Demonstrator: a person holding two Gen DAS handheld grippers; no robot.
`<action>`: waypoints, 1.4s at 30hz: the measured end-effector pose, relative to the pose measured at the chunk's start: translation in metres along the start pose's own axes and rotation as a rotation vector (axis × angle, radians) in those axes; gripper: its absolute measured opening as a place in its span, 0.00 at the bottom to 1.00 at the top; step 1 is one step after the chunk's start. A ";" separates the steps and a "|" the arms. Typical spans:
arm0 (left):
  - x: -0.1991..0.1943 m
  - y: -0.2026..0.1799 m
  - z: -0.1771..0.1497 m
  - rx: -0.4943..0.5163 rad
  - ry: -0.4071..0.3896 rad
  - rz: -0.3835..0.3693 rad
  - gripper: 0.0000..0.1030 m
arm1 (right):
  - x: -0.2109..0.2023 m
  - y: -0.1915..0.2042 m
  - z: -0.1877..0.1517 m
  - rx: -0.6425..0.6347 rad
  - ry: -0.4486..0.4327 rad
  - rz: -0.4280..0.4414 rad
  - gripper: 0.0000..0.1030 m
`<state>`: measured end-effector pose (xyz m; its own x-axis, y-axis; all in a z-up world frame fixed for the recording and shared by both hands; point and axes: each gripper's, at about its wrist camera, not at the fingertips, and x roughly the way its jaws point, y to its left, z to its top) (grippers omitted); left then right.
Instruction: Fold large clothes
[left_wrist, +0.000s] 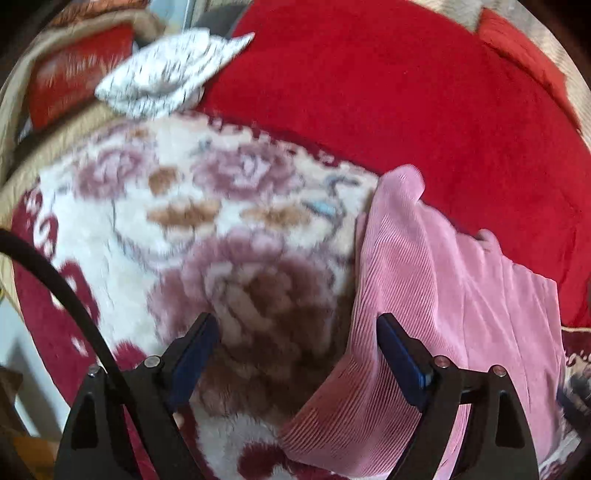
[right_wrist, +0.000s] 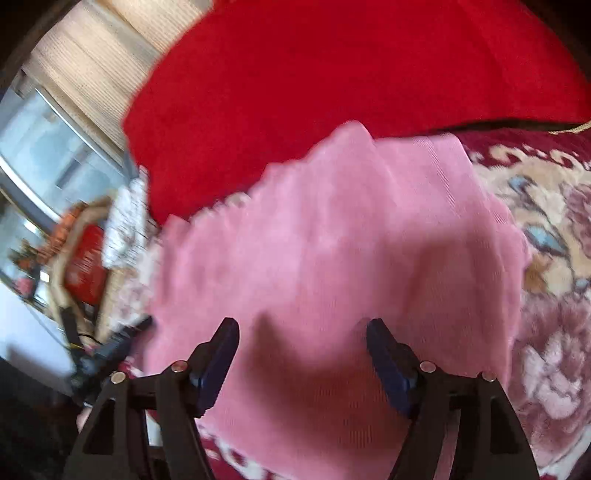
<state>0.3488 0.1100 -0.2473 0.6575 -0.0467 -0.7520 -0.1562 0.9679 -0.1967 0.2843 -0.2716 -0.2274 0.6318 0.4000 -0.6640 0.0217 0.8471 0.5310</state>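
Observation:
A pink ribbed garment (left_wrist: 436, 295) lies folded on a floral fleece blanket (left_wrist: 192, 229). In the left wrist view it fills the lower right, its left edge running under the right finger. My left gripper (left_wrist: 297, 328) stands open above the blanket, nothing between its blue pads. In the right wrist view the pink garment (right_wrist: 332, 240) spreads across the middle, blurred. My right gripper (right_wrist: 303, 332) hangs open just over it, and the cloth below is not pinched by the pads.
A red blanket (left_wrist: 369, 85) covers the far side of the bed. A white speckled cloth (left_wrist: 166, 74) lies bunched at the far left, beside a red cushion (left_wrist: 74, 74). A black cable (left_wrist: 55, 280) curves along the left. A window (right_wrist: 48, 147) and cluttered furniture sit at the left.

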 end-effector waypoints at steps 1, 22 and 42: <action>-0.002 -0.001 0.001 0.024 -0.030 0.017 0.86 | -0.004 0.003 0.004 0.000 -0.042 0.045 0.73; -0.006 0.026 -0.001 -0.061 0.081 -0.189 0.86 | 0.017 -0.006 -0.001 0.111 -0.009 0.024 0.66; -0.053 0.031 -0.065 -0.184 0.102 -0.418 0.86 | 0.018 -0.018 -0.004 0.119 -0.011 0.087 0.68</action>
<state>0.2614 0.1267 -0.2548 0.6174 -0.4566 -0.6406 -0.0270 0.8015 -0.5973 0.2922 -0.2780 -0.2512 0.6438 0.4660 -0.6069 0.0576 0.7614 0.6457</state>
